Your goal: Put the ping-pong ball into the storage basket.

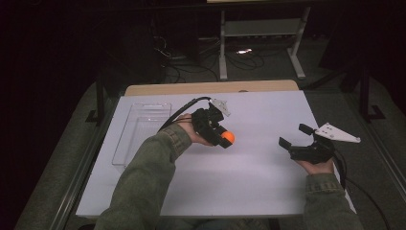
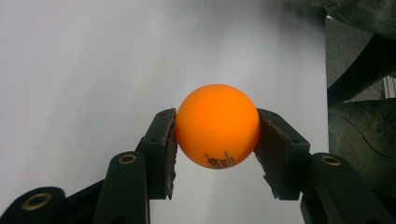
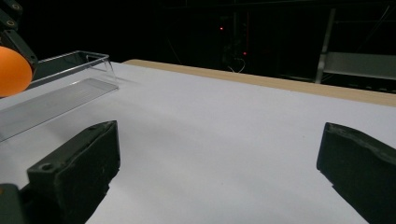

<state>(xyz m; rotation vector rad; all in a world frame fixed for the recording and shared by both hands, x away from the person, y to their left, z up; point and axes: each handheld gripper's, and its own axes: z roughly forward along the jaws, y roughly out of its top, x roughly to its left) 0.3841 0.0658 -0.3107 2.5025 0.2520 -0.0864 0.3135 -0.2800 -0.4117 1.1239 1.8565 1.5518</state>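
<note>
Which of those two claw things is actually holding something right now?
The left gripper, beside the clear tray: its jaws pinch an orange ball between them. The right gripper has its jaws spread wide with nothing between them.

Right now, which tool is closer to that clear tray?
Left. The left tool, gripping the ball, sits just right of the tray; the right tool is open far across the table.

Orange ball (image 2: 217,125) (printed) mid-table, gripped
</note>
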